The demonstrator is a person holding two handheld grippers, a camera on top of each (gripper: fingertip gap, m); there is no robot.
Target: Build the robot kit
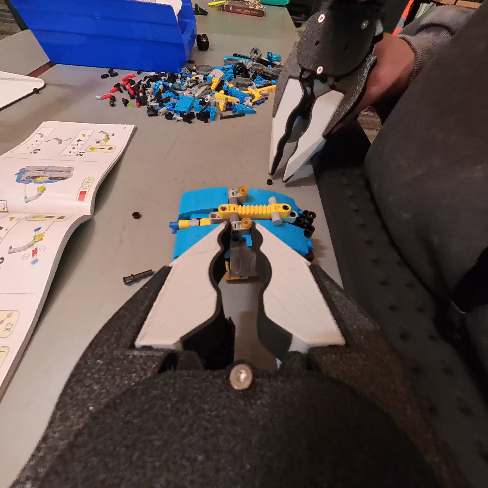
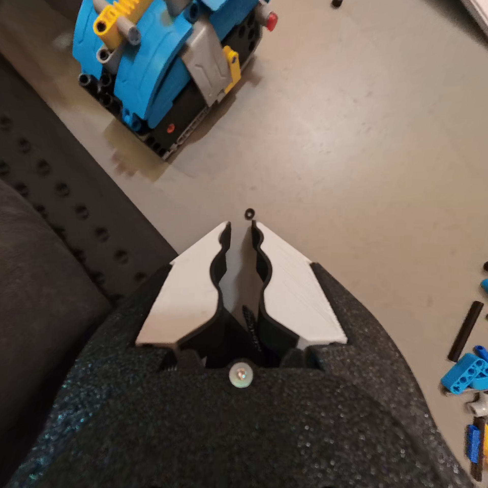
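Note:
A partly built brick model [image 1: 277, 237] of blue curved panels, with a yellow toothed bar [image 1: 254, 210] on top, stands on the grey table [image 1: 163, 163]. My left gripper [image 1: 240, 224] hovers over its near end with the jaws a little apart. The model's grey panel shows between them, and nothing is held. The right wrist view shows the model [image 2: 148, 79] standing free. My right gripper [image 2: 240, 224] is slightly open and empty, its tips just short of a small black ring [image 2: 249, 213]. The left wrist view also shows the right gripper [image 1: 278, 177] and the ring [image 1: 268, 181].
An open instruction booklet [image 1: 52, 184] lies at the left. A pile of loose pieces [image 1: 200, 89] and a blue bin [image 1: 111, 34] sit at the back. A black pin [image 1: 138, 276] and another ring [image 1: 136, 215] lie near the model. A dark perforated strip [image 1: 369, 237] borders the right. There is about 15 cm between the tips of the two grippers.

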